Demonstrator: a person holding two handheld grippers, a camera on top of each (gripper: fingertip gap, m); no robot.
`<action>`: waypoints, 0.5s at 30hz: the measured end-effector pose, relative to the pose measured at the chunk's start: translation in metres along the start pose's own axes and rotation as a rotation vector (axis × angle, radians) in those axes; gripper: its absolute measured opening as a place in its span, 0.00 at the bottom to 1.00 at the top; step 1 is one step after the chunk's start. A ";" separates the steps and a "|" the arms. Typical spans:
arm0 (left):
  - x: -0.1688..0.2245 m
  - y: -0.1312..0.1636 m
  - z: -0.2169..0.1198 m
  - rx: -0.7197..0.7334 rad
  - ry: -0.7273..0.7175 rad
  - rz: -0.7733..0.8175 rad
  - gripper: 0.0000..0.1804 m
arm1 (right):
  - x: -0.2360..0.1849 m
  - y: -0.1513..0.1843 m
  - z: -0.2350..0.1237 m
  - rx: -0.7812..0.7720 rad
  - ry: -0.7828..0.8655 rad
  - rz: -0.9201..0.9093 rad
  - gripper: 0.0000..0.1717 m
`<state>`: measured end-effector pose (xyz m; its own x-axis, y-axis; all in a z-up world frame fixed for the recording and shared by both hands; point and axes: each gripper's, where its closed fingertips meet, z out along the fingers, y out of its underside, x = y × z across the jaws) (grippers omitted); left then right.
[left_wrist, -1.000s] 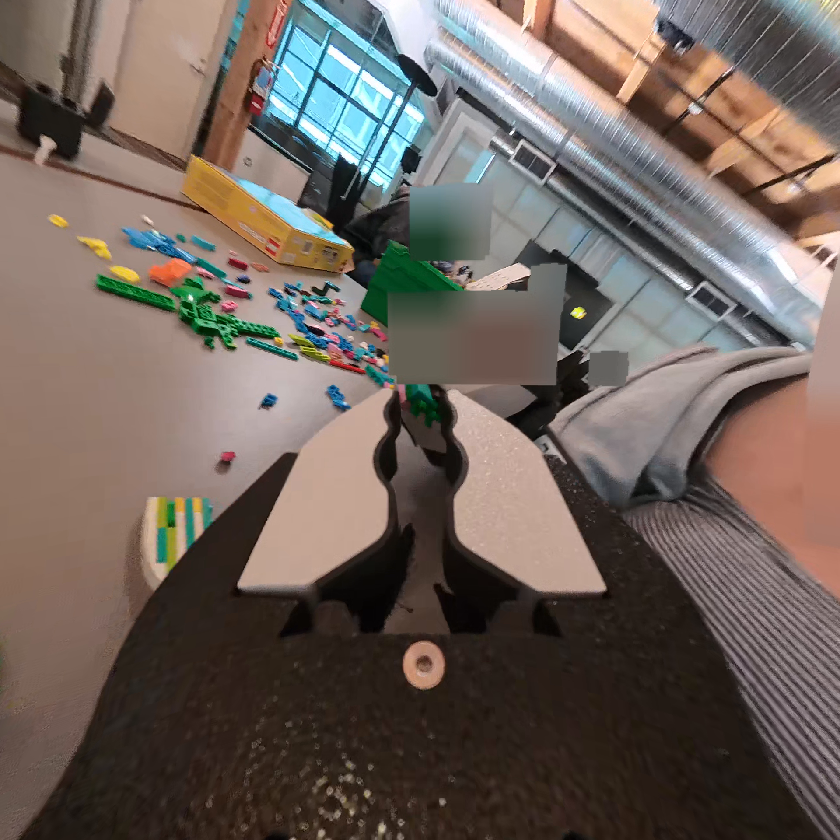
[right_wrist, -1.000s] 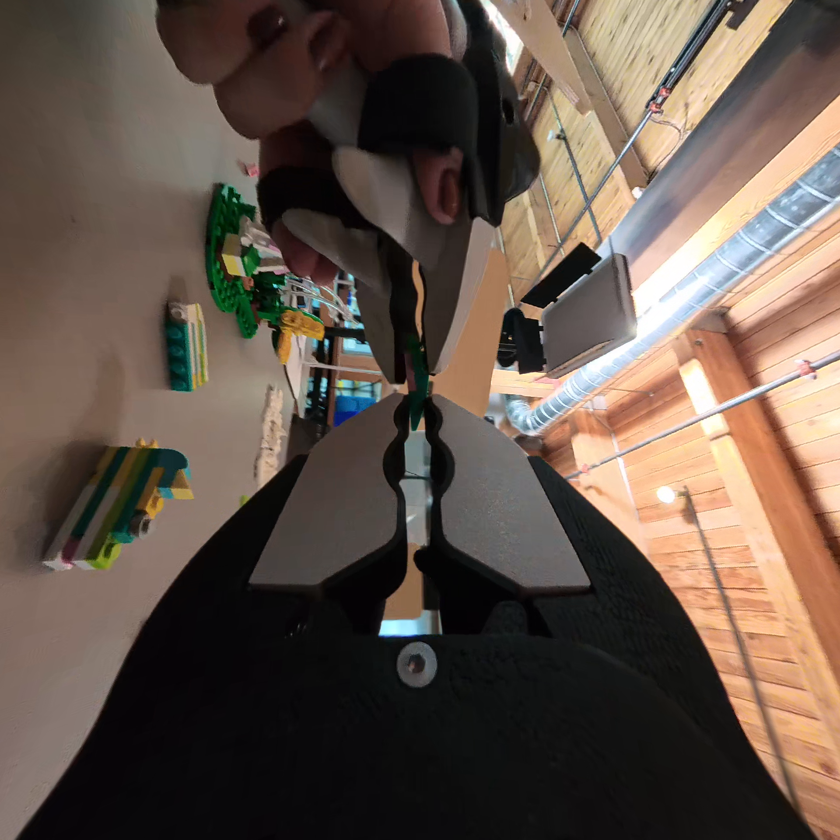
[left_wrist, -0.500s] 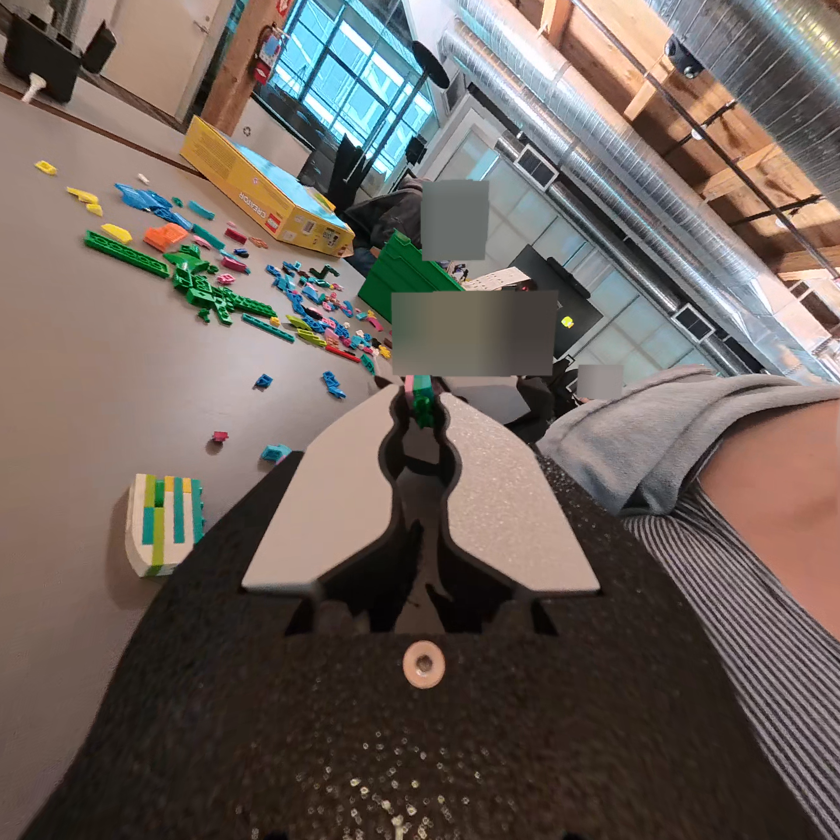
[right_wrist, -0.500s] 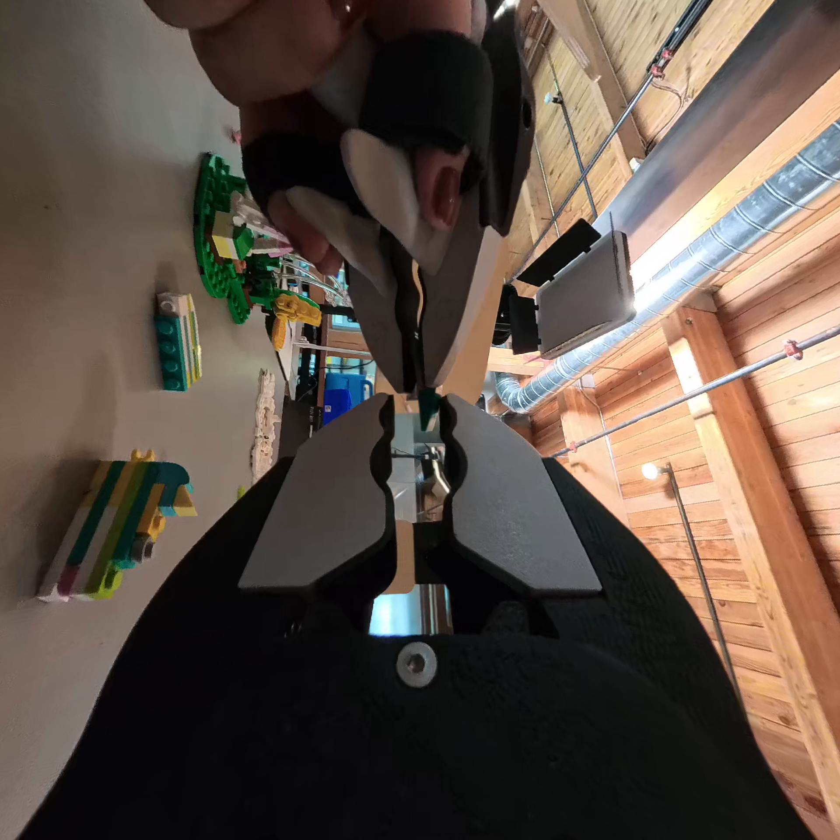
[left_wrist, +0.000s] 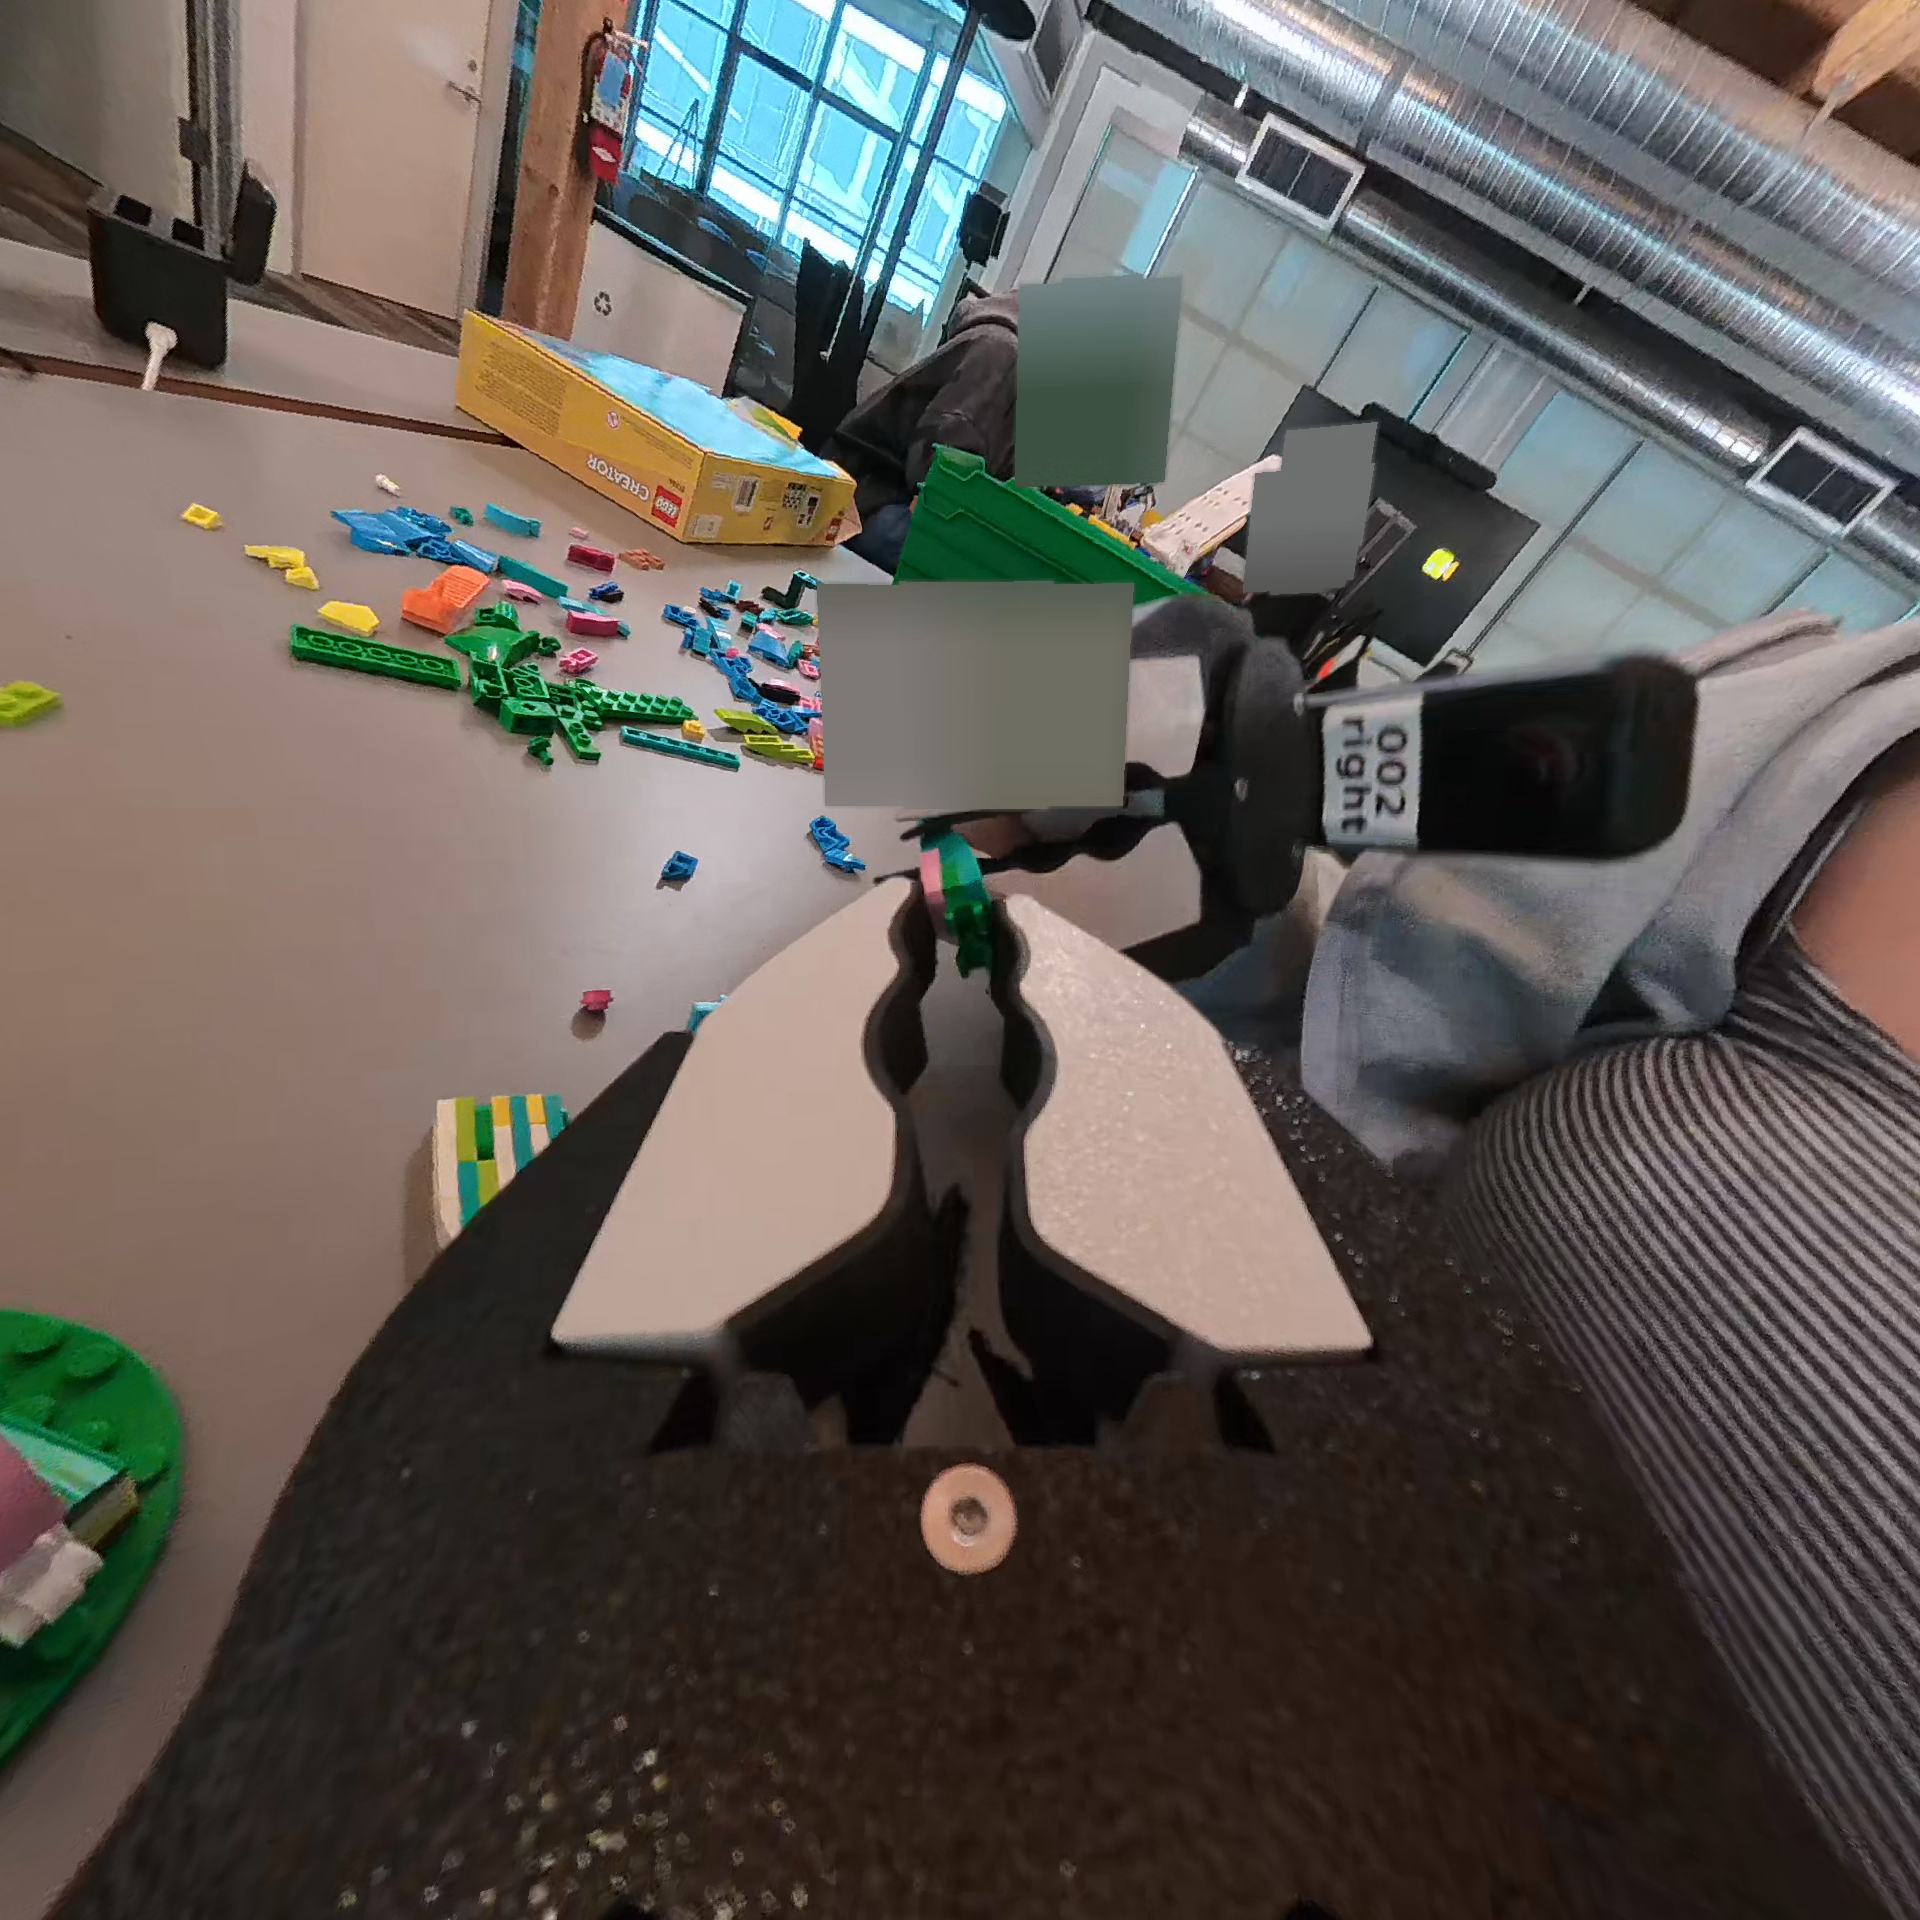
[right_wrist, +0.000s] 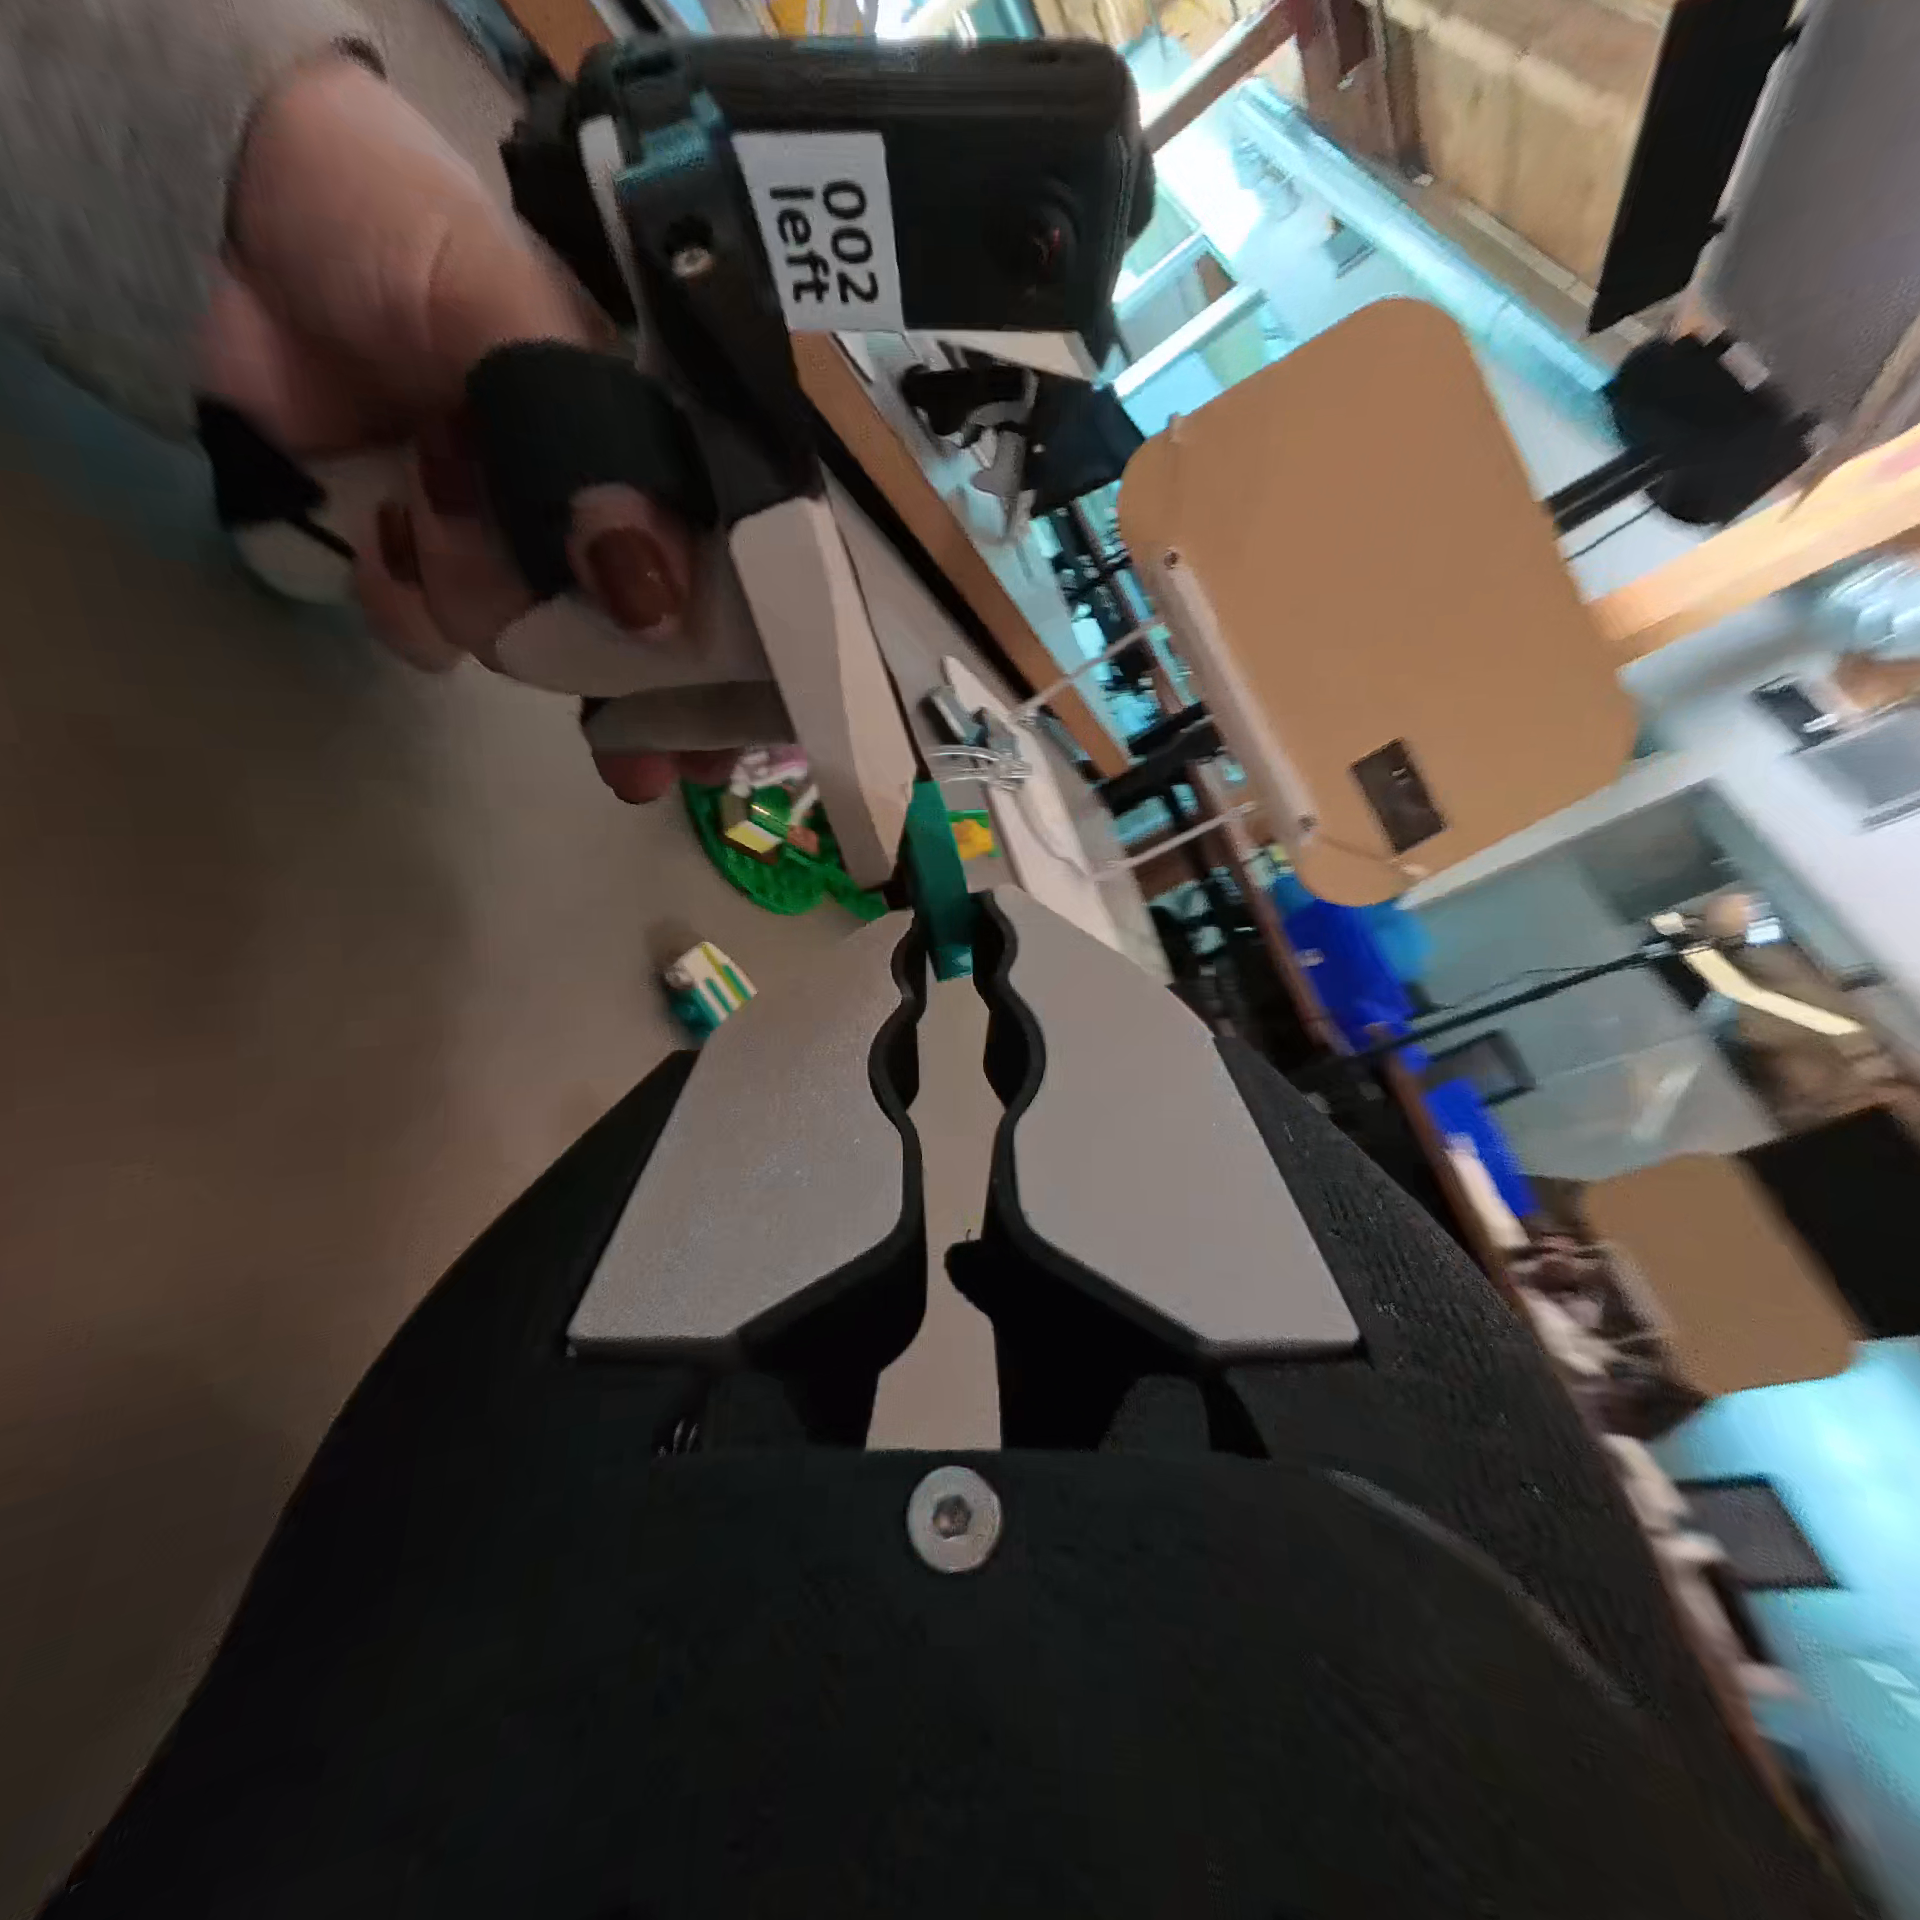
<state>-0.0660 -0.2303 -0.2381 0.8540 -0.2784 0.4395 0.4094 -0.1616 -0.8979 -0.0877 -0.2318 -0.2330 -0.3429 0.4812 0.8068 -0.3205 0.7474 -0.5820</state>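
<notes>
Right tongs (right_wrist: 948, 935) swung level w/ left tongs (left_wrist: 961, 914), tip to tip, both pinching green brick piece (left_wrist: 961, 904).

A small brick piece (left_wrist: 961, 899), green and teal with a pink strip along one side, is held clear of the table, one end pinched in the tips of the left gripper (left_wrist: 958, 914) and the other, toward twelve o'clock, in the right gripper (right_wrist: 943, 940).

Two grippers (left_wrist: 954, 914) (right_wrist: 943, 940), one yellow box (left_wrist: 644, 447), one round green baseplate (left_wrist: 73, 1475).
</notes>
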 end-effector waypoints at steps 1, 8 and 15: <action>0.000 0.001 0.000 -0.009 -0.004 0.017 0.06 | -0.001 0.000 0.000 0.007 -0.029 0.054 0.04; 0.005 0.005 -0.003 -0.036 0.002 0.167 0.06 | -0.011 -0.007 -0.006 0.093 -0.209 0.338 0.03; -0.005 0.008 -0.002 -0.052 -0.066 0.167 0.05 | -0.010 0.000 -0.001 0.050 -0.016 -0.026 0.07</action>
<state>-0.0682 -0.2321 -0.2474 0.9285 -0.2431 0.2807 0.2449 -0.1677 -0.9550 -0.0832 -0.2365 -0.2413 -0.3475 0.4540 0.8204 -0.3734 0.7356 -0.5652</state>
